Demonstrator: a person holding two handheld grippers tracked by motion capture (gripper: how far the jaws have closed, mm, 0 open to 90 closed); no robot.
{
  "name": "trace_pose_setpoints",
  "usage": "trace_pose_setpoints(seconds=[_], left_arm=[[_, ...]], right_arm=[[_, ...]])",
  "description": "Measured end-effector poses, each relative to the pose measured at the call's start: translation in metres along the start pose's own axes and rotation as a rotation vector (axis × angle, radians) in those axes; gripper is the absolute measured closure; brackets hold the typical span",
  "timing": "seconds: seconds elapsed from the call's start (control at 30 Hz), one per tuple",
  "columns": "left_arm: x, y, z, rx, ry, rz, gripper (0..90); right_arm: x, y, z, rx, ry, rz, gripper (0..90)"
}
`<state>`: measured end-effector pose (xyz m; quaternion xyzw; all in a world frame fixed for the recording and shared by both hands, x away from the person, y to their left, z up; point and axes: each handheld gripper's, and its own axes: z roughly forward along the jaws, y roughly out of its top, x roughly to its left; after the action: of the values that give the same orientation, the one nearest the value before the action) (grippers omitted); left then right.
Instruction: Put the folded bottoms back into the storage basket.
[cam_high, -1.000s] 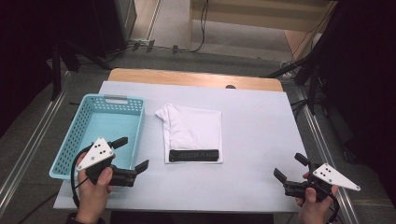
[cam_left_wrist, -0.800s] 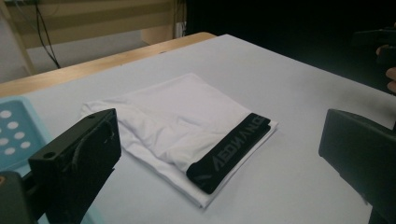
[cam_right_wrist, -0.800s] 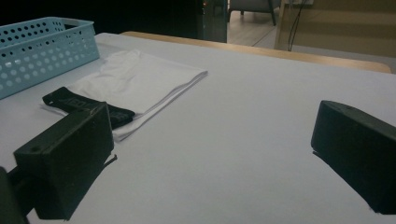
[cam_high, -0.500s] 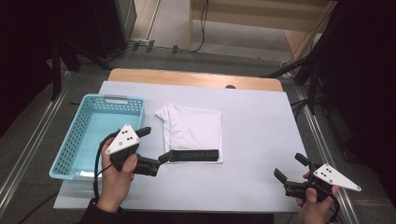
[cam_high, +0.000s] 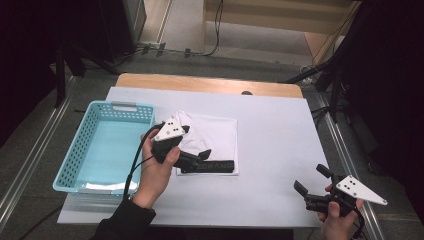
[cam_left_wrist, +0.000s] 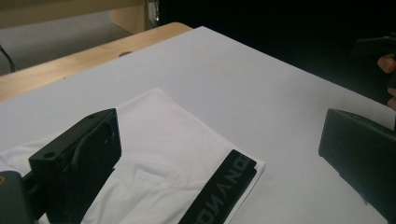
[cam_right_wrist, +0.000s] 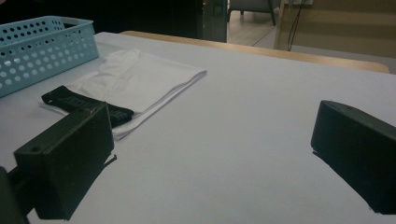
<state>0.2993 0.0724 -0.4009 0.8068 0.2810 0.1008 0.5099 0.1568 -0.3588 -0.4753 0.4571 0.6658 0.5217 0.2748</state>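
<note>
A folded white garment lies flat in the middle of the table, with a black lettered waistband along its near edge. A hand holds my left gripper open over the garment's left part, one jaw near the waistband's left end. In the left gripper view the garment and waistband lie between and beyond the open left gripper. My right gripper is open at the table's near right corner, nothing in it. From the right gripper, the garment lies far ahead to the left.
A teal perforated basket stands left of the garment, its inside bare. It also appears in the right gripper view, where the basket is at the far left. The white table top extends to a wooden strip at the back.
My left gripper has travelled from the near left, in front of the basket, up and right until it is over the garment's left side. The right gripper has stayed still.
</note>
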Motion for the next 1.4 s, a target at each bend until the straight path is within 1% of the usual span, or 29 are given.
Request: trace_pose_setpoints(seconds=[0.03, 0.07, 0.13, 0.17, 0.2, 0.27, 0.33, 0.43, 0.5, 0.53, 0.57, 0.6, 0.63, 0.67, 0.7, 0.73, 0.87, 0.9, 1.0, 1.07, 1.1, 1.17, 1.23, 1.27, 1.3, 1.37, 1.4], left_arm=[[0.0, 0.0, 0.0, 0.0, 0.0, 0.0, 0.3], [0.002, -0.001, 0.009, 0.022, 0.001, -0.018, 0.3], [0.004, -0.003, 0.017, 0.048, 0.01, -0.031, 0.3], [0.004, -0.003, 0.017, 0.048, 0.01, -0.031, 0.4], [0.006, -0.006, 0.024, 0.085, 0.018, -0.053, 0.4], [0.008, -0.01, 0.031, 0.122, 0.015, -0.088, 2.4], [0.011, -0.014, 0.036, 0.162, 0.04, -0.124, 4.8], [0.016, -0.021, 0.043, 0.185, 0.063, -0.171, 7.0], [0.018, -0.025, 0.046, 0.198, 0.097, -0.183, 8.5], [0.018, -0.027, 0.048, 0.207, 0.127, -0.19, 13.2], [0.018, -0.027, 0.048, 0.207, 0.127, -0.19, 14.6], [0.02, -0.033, 0.051, 0.234, 0.159, -0.207, 15.2], [0.021, -0.035, 0.052, 0.246, 0.171, -0.213, 17.0], [0.021, -0.037, 0.052, 0.249, 0.18, -0.222, 17.6], [0.021, -0.037, 0.052, 0.249, 0.18, -0.222, 17.7], [0.023, -0.042, 0.052, 0.254, 0.196, -0.246, 18.8], [0.027, -0.051, 0.048, 0.255, 0.229, -0.291, 23.1], [0.027, -0.051, 0.048, 0.255, 0.229, -0.291, 24.4], [0.027, -0.06, 0.047, 0.262, 0.26, -0.319, 27.0], [0.026, -0.07, 0.045, 0.27, 0.259, -0.33, 29.5], [0.026, -0.07, 0.045, 0.27, 0.259, -0.33, 30.4], [0.025, -0.076, 0.043, 0.27, 0.279, -0.329, 30.4], [0.023, -0.084, 0.04, 0.264, 0.286, -0.328, 32.8], [0.023, -0.084, 0.04, 0.264, 0.286, -0.328, 33.8], [0.02, -0.087, 0.039, 0.268, 0.289, -0.318, 33.8], [0.018, -0.089, 0.039, 0.262, 0.29, -0.319, 33.9], [0.017, -0.092, 0.037, 0.261, 0.289, -0.319, 33.9]], right_arm=[[0.0, 0.0, 0.0, 0.0, 0.0, 0.0, 0.0], [0.0, 0.0, 0.0, -0.002, 0.0, -0.003, 0.0], [-0.001, 0.0, 0.0, 0.0, -0.001, -0.007, 0.0], [-0.001, 0.0, 0.0, 0.0, -0.001, -0.007, 0.0], [-0.001, -0.001, 0.0, 0.004, -0.002, -0.002, 0.0], [-0.001, -0.001, 0.001, 0.004, -0.002, -0.003, 0.0], [-0.001, -0.001, 0.001, 0.004, 0.0, -0.004, 0.0], [-0.001, -0.001, 0.001, 0.006, 0.001, -0.003, 0.0], [-0.001, -0.002, 0.002, 0.008, 0.001, -0.007, 0.0], [-0.001, -0.002, 0.002, 0.009, 0.002, -0.008, 0.0], [-0.001, -0.002, 0.002, 0.009, 0.002, -0.008, 0.0], [-0.001, -0.002, 0.002, 0.011, 0.002, -0.006, 0.0], [-0.001, -0.002, 0.002, 0.011, 0.002, -0.007, 0.0], [-0.001, -0.002, 0.002, 0.011, 0.003, -0.007, 0.0], [-0.001, -0.002, 0.003, 0.011, 0.003, -0.008, 0.0], [-0.001, -0.002, 0.003, 0.011, 0.003, -0.01, 0.0], [-0.002, -0.003, 0.003, 0.015, 0.003, -0.007, 0.0], [-0.002, -0.003, 0.003, 0.015, 0.004, -0.006, 0.0], [-0.001, -0.003, 0.003, 0.015, 0.004, -0.006, 0.0], [-0.002, -0.003, 0.003, 0.015, 0.004, -0.008, 0.0], [-0.001, -0.003, 0.003, 0.016, 0.005, -0.007, 0.0], [-0.001, -0.003, 0.003, 0.016, 0.007, -0.008, 0.0], [-0.001, -0.003, 0.004, 0.016, 0.008, -0.014, 0.0], [-0.001, -0.003, 0.004, 0.016, 0.008, -0.014, 0.0], [-0.001, -0.003, 0.004, 0.018, 0.007, -0.014, 0.0], [-0.001, -0.003, 0.004, 0.02, 0.007, -0.014, 0.0], [-0.001, -0.003, 0.004, 0.019, 0.008, -0.013, 0.0]])
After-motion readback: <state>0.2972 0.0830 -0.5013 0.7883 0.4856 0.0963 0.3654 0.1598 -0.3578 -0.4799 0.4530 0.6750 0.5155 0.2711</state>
